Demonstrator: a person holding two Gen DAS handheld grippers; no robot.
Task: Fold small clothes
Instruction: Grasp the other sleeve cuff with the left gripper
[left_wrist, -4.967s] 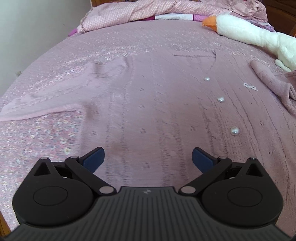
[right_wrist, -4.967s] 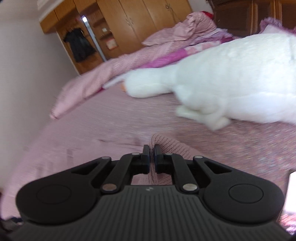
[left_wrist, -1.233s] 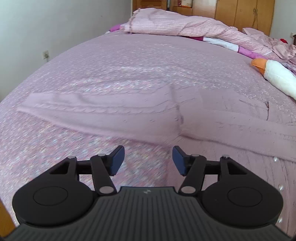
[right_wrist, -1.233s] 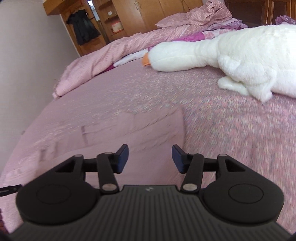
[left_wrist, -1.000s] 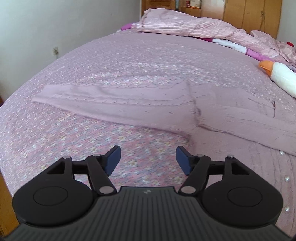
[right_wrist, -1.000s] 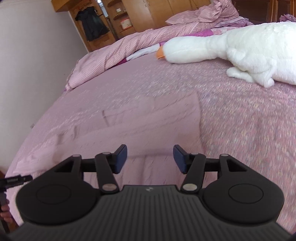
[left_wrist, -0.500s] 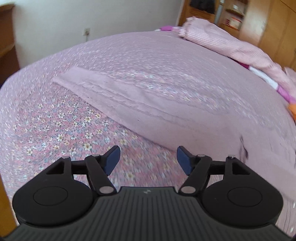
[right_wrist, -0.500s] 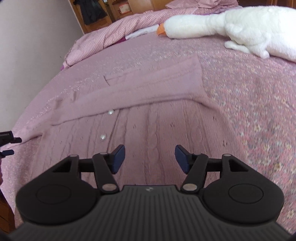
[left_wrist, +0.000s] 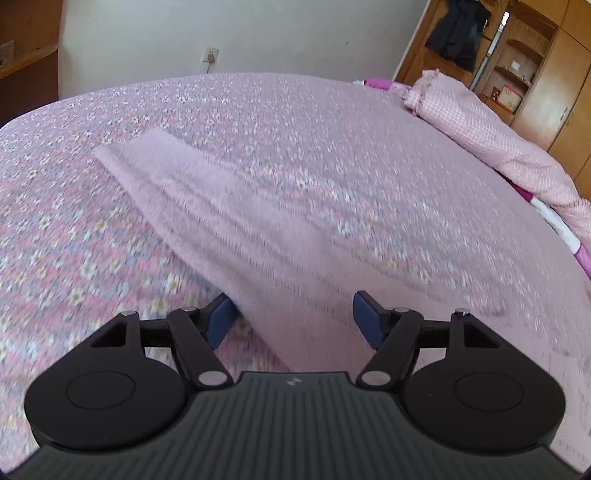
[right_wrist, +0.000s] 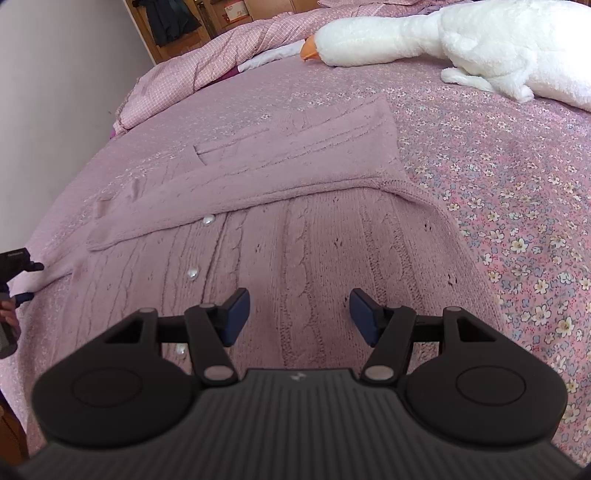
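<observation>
A pink cable-knit cardigan (right_wrist: 314, 236) with pearl buttons lies flat on the flowered bedspread (right_wrist: 517, 192). One sleeve (right_wrist: 258, 184) is folded across its chest. The other sleeve (left_wrist: 207, 206) stretches out flat to the far left in the left wrist view. My left gripper (left_wrist: 293, 319) is open just above that sleeve near the shoulder, its blue pads on either side of the cloth without pressing it. My right gripper (right_wrist: 299, 314) hangs open over the cardigan's lower body, nothing between its fingers. The left gripper also shows at the left edge of the right wrist view, held by a hand.
A large white plush goose (right_wrist: 461, 40) lies at the back right of the bed. A rumpled pink checked quilt (left_wrist: 491, 147) is heaped along the far side. Wooden wardrobes (left_wrist: 546, 66) stand behind, and a white wall with a socket (left_wrist: 210, 57).
My left gripper has swung left along the outstretched sleeve and rolled, now low over the sleeve with cloth between its pads. My right gripper dropped slightly over the cardigan's body and then held still.
</observation>
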